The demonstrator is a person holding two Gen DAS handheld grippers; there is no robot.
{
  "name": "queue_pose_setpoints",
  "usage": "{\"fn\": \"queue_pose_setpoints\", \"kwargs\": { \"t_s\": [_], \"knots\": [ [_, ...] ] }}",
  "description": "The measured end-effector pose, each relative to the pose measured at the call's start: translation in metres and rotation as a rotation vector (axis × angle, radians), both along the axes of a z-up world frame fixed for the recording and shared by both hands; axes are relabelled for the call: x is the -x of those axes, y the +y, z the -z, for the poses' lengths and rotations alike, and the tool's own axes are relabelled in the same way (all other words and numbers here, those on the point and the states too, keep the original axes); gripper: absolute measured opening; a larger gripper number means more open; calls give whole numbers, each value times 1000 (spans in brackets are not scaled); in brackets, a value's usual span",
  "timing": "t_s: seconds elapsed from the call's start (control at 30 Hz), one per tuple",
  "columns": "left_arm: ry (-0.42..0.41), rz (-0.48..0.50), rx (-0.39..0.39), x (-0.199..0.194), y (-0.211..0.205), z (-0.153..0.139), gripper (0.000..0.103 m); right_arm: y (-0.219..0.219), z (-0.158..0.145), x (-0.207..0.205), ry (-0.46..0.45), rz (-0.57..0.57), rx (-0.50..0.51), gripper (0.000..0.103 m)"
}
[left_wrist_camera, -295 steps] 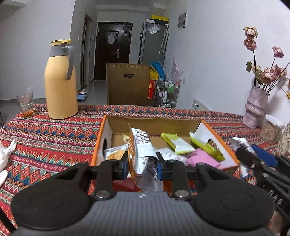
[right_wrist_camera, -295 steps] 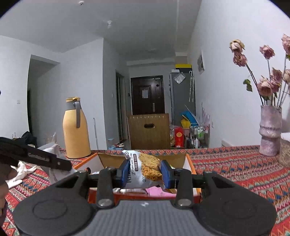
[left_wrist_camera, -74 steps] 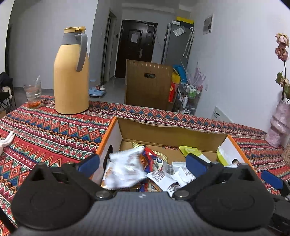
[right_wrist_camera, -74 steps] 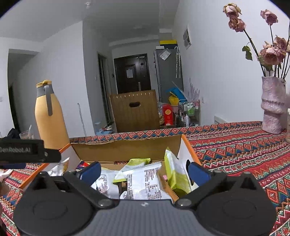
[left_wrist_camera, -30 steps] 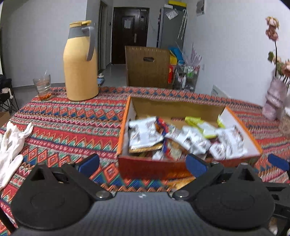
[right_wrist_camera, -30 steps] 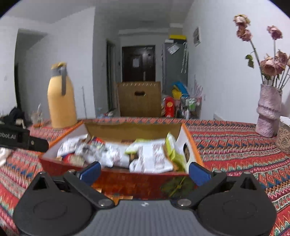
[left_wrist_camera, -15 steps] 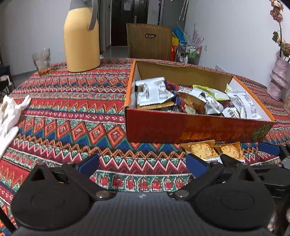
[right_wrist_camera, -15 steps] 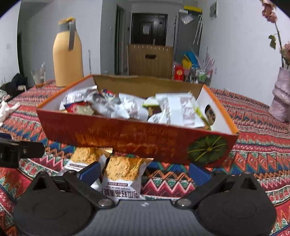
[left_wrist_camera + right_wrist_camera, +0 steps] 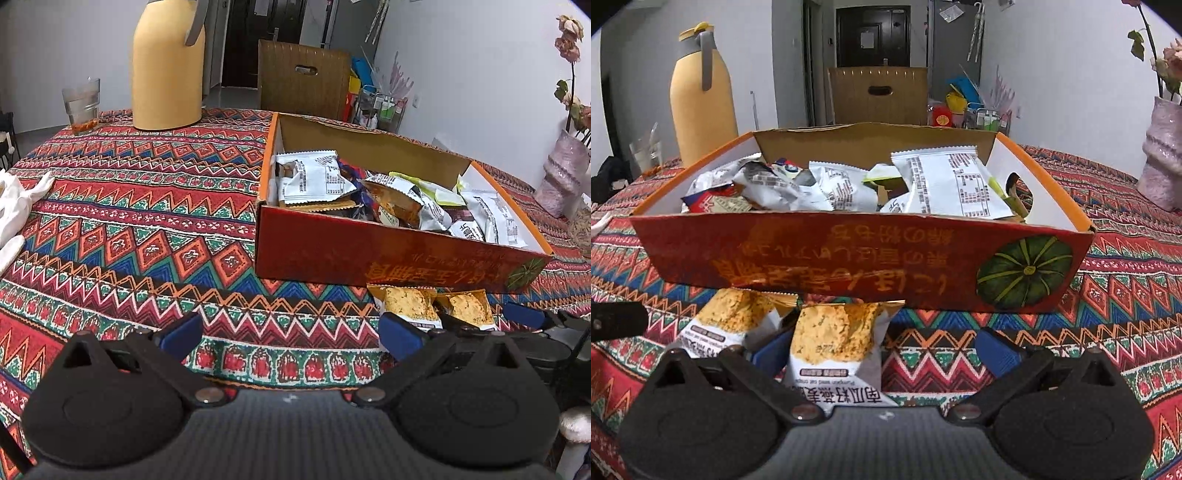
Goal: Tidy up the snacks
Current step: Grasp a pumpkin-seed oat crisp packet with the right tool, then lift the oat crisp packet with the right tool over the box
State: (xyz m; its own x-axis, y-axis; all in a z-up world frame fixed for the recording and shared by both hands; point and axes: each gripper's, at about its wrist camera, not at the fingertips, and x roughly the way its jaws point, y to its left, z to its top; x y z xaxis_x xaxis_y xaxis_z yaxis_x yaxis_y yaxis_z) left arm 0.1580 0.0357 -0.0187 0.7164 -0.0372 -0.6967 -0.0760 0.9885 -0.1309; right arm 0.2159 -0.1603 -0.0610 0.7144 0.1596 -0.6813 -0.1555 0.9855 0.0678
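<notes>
An orange-red cardboard box [image 9: 388,258] holds several snack packets [image 9: 314,181] on the patterned tablecloth. Two crisp packets [image 9: 406,302] [image 9: 467,304] lie on the cloth against its front wall. My left gripper [image 9: 290,330] is open over bare cloth, left of those packets. In the right wrist view the box [image 9: 849,258] fills the middle. My right gripper [image 9: 884,350] is open low over the cloth. One crisp packet [image 9: 834,339] lies between its fingers, close to the left one, and the other packet [image 9: 735,314] lies just left of them.
A yellow thermos jug [image 9: 168,66] and a glass [image 9: 81,105] stand at the table's far left. A white glove [image 9: 14,210] lies at the left edge. A pink vase [image 9: 561,177] with dried roses stands at the right. A wooden chair back [image 9: 303,81] is behind the table.
Both grippers, shut on packets 9.8 s ago, are now open. They have drawn back from over the box and sunk toward the cloth, bringing the two packets before it into view.
</notes>
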Motion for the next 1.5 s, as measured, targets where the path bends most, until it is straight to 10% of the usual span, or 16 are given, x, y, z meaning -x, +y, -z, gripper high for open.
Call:
{"fn": "queue_pose_setpoints", "kwargs": {
  "t_s": [0.23, 0.4, 1.5],
  "knots": [
    [-3, 0, 4, 1, 0, -1, 103, 1, -3, -5, 15, -33, -6, 100],
    [-3, -2, 3, 1, 0, -1, 103, 5, -12, 3, -22, -78, -25, 39],
    [42, 72, -157, -26, -85, -6, 103, -83, -23, 45, -232, 48, -139, 39]
  ]
}}
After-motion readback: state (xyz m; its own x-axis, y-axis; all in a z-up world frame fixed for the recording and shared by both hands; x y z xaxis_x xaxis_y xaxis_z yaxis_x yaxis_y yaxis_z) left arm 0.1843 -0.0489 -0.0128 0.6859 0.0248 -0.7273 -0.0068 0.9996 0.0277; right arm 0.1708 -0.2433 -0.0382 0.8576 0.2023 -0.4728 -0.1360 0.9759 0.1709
